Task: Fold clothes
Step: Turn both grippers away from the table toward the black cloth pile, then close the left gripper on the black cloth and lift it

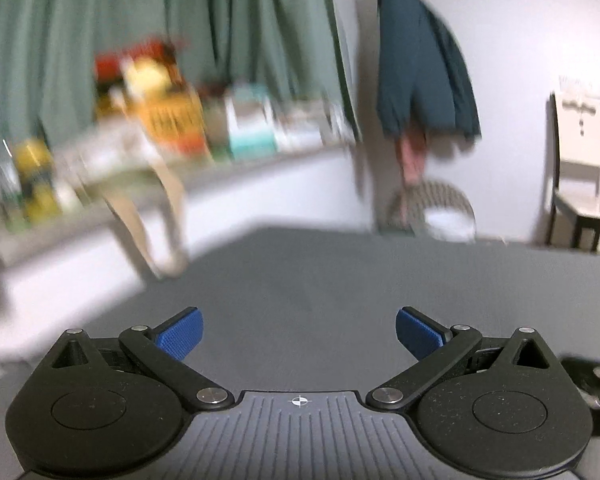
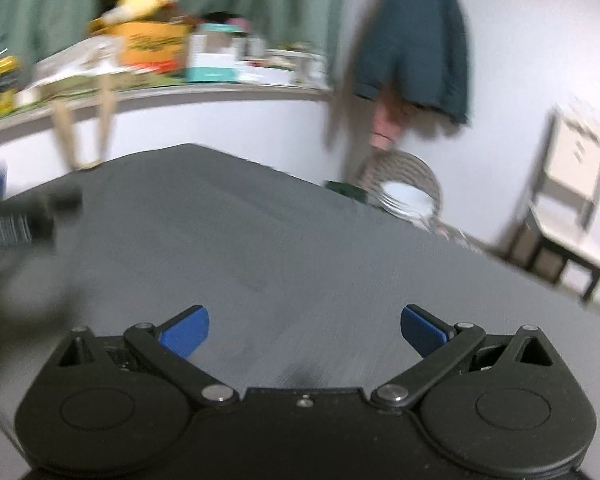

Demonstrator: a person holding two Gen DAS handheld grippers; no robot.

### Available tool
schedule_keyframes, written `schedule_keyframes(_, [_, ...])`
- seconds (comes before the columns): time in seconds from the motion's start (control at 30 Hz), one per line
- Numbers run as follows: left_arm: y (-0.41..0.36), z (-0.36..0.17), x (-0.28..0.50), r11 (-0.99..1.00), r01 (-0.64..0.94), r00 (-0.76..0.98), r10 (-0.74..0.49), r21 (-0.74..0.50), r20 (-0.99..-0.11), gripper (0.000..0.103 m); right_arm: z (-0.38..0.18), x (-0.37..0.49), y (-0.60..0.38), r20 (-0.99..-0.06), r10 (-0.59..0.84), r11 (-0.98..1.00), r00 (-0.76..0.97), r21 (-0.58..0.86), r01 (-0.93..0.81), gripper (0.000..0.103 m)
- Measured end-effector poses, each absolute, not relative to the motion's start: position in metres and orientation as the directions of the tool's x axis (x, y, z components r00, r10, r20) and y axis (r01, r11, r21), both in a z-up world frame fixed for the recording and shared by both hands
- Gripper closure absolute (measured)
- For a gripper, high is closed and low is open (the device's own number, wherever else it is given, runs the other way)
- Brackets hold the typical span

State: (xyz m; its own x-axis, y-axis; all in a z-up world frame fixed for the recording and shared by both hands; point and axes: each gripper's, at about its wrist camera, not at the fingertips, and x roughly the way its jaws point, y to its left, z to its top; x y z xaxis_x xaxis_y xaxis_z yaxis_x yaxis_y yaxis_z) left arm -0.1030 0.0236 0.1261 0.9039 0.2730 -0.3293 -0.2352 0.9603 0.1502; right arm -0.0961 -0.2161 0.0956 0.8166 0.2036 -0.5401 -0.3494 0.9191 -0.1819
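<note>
My left gripper (image 1: 299,334) stands open over a dark grey surface (image 1: 340,280), its blue pads (image 1: 179,336) wide apart with nothing between them. My right gripper (image 2: 305,334) is likewise open above the same grey surface (image 2: 260,240), nothing held. The left gripper's black body (image 2: 28,208) shows blurred at the left edge of the right wrist view; part of the right gripper (image 1: 592,376) shows at the right edge of the left wrist view. A dark teal garment (image 1: 420,64) hangs on the white wall, also in the right wrist view (image 2: 416,40). Both views are motion-blurred.
A cluttered shelf (image 1: 180,120) with boxes and a yellow toy runs along green curtains (image 1: 140,20). A wicker basket (image 1: 440,212) sits beyond the surface's far edge, and a white chair (image 1: 580,168) stands at the right.
</note>
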Motion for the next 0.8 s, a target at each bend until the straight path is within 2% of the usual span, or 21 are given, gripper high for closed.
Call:
schedule_keyframes(0.1, [0.062,0.163,-0.131,0.904,-0.381,0.838,0.426,0.194,-0.34,0.0,0.12,-0.132,-0.221,-0.559,0.269,0.848,0.785,-0.25,-0.468,0.0])
schedule_keyframes(0.2, [0.111,0.171,-0.157,0.804,-0.561,0.714,0.59,0.196,-0.378,0.0,0.134,-0.171,-0.235,-0.556,0.352,0.812,0.753,-0.219,-0.541,0.0])
schedule_keyframes(0.33, [0.176,0.148,-0.174,0.538,-0.795,0.367,0.793,0.279,-0.486,0.0,0.135,-0.2,-0.255,-0.563,0.414,0.813,0.715,-0.124,-0.569,0.0])
schedule_keyframes(0.4, [0.207,0.137,-0.189,0.426,-0.864,0.231,0.809,0.267,-0.541,0.0,0.134,-0.205,-0.259,-0.579,0.401,0.824,0.71,-0.11,-0.555,0.0])
schedule_keyframes(0.5, [0.245,0.116,-0.21,0.325,-0.919,0.115,0.765,0.225,-0.634,0.0,0.138,-0.207,-0.261,-0.574,0.394,0.829,0.718,-0.114,-0.547,0.0])
schedule_keyframes(0.6, [0.265,0.09,-0.232,0.262,-0.929,0.035,0.763,0.26,-0.645,0.001,0.14,-0.203,-0.268,-0.549,0.418,0.844,0.724,-0.061,-0.533,0.0])
schedule_keyframes(0.73, [0.29,0.071,-0.267,0.221,-0.945,0.021,0.775,0.24,-0.631,0.013,0.132,-0.193,-0.276,-0.585,0.412,0.861,0.698,0.001,-0.508,0.0])
schedule_keyframes(0.8, [0.301,0.064,-0.281,0.223,-0.949,0.032,0.771,0.223,-0.636,0.025,0.129,-0.192,-0.277,-0.599,0.405,0.867,0.691,0.013,-0.498,0.0])
